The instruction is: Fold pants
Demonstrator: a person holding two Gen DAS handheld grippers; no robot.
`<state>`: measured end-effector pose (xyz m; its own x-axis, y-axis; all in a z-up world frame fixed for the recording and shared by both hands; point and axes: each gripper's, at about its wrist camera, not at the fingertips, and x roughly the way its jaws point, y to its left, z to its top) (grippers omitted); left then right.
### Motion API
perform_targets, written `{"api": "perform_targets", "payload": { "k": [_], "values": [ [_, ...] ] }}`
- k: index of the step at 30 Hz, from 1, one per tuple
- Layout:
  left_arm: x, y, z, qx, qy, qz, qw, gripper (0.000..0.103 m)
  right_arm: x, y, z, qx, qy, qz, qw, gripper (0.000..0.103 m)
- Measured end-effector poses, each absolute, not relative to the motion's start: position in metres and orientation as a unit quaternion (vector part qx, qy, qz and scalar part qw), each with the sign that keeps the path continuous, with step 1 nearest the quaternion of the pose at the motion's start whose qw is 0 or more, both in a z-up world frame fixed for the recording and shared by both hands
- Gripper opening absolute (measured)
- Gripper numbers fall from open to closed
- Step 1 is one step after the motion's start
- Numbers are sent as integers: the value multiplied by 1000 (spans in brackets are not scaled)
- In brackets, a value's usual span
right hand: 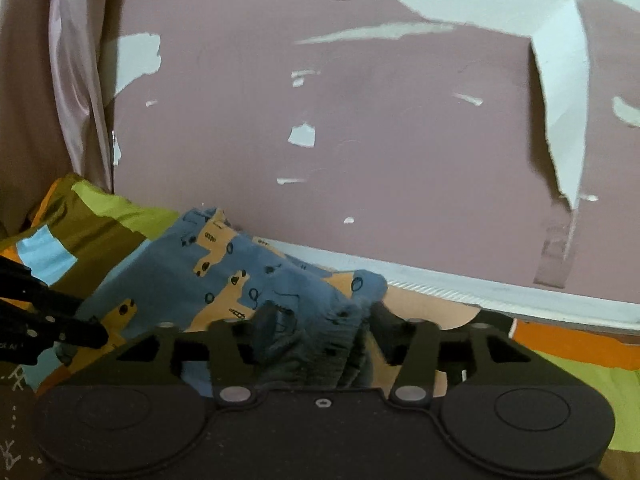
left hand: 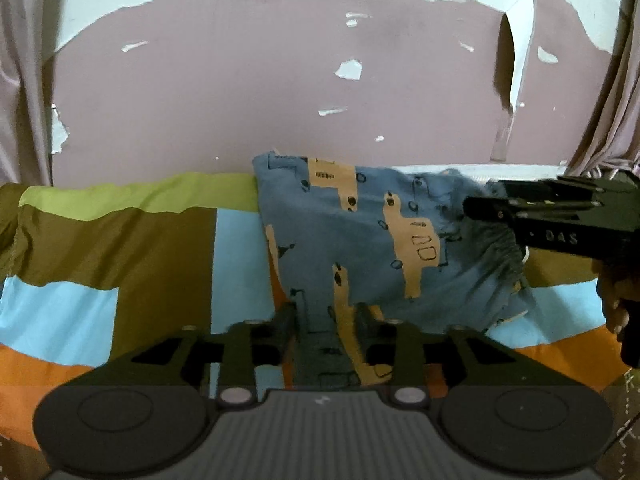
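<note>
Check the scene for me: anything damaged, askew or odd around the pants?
The wall behind the bed is damaged: pink covering torn away in white patches, one long strip peeling loose at right. The pants lie bunched, not flat, on the patchwork bedspread.

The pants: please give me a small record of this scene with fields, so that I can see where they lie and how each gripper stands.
item: pants, blue with tan car print
surface: patchwork bedspread
backdrop: pink wall, paint peeling
left gripper: open, pants fabric between its fingers
right gripper: open, gathered waistband between its fingers
</note>
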<state>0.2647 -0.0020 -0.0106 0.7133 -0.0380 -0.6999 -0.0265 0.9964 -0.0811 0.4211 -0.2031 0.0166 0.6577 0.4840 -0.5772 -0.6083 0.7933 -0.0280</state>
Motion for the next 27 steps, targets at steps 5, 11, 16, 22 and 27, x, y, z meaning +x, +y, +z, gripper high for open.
{"api": "perform_targets", "payload": {
  "k": [5,11,16,22,27],
  "values": [
    [250,0,7,-53,343,10,938,83,400,-207,33,-99,262,296,913,79],
    [218,0,28,-54,290,43,955,103,358,-220,54,-65,234,284,928,102],
    [182,-9,35,-21,264,45,963,103,316,-230,62,-36,224,275,934,102],
    [140,-22,30,5,248,36,968,103,263,-238,55,-11,227,256,940,102],
    [116,-22,23,-11,252,26,967,103,231,-244,45,-3,230,235,945,102]
  ]
}}
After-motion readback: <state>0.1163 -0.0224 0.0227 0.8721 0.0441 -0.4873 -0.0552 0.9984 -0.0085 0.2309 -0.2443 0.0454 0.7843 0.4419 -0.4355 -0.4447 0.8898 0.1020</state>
